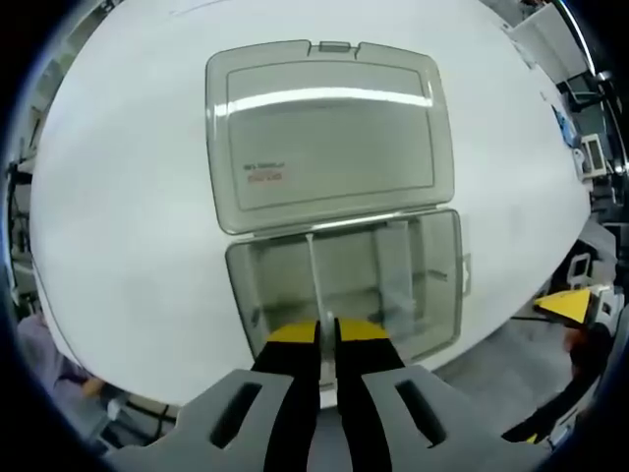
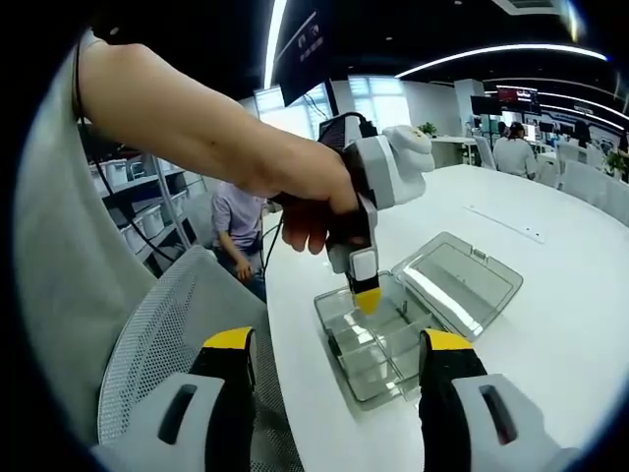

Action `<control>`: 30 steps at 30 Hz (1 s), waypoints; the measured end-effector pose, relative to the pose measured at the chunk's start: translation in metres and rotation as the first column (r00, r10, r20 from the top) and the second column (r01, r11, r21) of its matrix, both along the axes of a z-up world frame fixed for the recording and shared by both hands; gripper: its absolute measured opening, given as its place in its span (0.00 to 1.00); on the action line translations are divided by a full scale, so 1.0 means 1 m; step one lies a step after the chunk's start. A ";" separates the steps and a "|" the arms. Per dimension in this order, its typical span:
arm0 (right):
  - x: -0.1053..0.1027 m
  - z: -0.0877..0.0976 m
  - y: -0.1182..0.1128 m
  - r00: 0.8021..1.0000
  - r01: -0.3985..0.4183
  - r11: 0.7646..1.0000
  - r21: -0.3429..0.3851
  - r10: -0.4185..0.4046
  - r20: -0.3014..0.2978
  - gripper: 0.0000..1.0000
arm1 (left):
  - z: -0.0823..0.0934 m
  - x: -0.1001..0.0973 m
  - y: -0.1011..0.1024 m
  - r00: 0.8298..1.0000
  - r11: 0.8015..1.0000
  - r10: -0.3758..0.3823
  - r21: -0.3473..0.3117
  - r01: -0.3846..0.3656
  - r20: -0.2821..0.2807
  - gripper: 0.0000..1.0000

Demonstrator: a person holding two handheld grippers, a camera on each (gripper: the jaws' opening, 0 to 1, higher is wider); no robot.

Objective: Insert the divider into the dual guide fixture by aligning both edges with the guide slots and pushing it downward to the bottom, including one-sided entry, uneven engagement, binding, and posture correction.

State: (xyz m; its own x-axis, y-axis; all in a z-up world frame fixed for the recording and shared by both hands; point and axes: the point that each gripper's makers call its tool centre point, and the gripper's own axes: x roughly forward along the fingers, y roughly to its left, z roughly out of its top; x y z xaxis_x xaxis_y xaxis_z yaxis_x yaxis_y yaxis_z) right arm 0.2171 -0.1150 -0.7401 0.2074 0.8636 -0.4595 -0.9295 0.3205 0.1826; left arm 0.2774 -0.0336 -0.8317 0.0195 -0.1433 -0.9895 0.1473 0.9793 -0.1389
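Here the left tool [image 1: 326,332], jaws pressed together on the thin clear plastic divider [image 1: 314,285], holds it upright in the transparent lidded compartment box [image 1: 444,295] on the white worktop [image 1: 128,197]. The divider looks partly entered; full seating cannot be confirmed. The right tool [image 2: 339,359] hangs spread, well apart.

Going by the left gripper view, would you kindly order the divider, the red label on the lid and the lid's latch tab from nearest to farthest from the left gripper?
1. The divider, upright in the box just above the left gripper.
2. The red label, on the open lid's left part.
3. The latch tab, on the lid's far edge.
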 end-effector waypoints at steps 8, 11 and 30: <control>0.001 0.000 0.000 1.000 0.000 1.000 0.000 0.000 -0.003 0.64 | 0.001 0.000 0.002 1.000 1.000 -0.007 0.008 0.007 -0.004 0.01; 0.001 -0.001 0.000 1.000 -0.001 1.000 -0.002 0.001 -0.003 0.64 | 0.002 -0.002 0.000 1.000 1.000 -0.006 0.005 0.006 -0.003 0.01; 0.001 -0.001 0.000 1.000 0.002 1.000 0.000 -0.002 -0.004 0.64 | -0.007 0.005 0.000 1.000 1.000 -0.013 0.018 0.013 0.008 0.01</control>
State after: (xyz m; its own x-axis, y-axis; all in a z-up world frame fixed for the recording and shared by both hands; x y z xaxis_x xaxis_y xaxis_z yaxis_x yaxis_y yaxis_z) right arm 0.2178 -0.1154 -0.7414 0.2069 0.8634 -0.4601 -0.9282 0.3218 0.1866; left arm 0.2819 -0.0333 -0.8389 0.0257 -0.1259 -0.9917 0.1612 0.9796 -0.1202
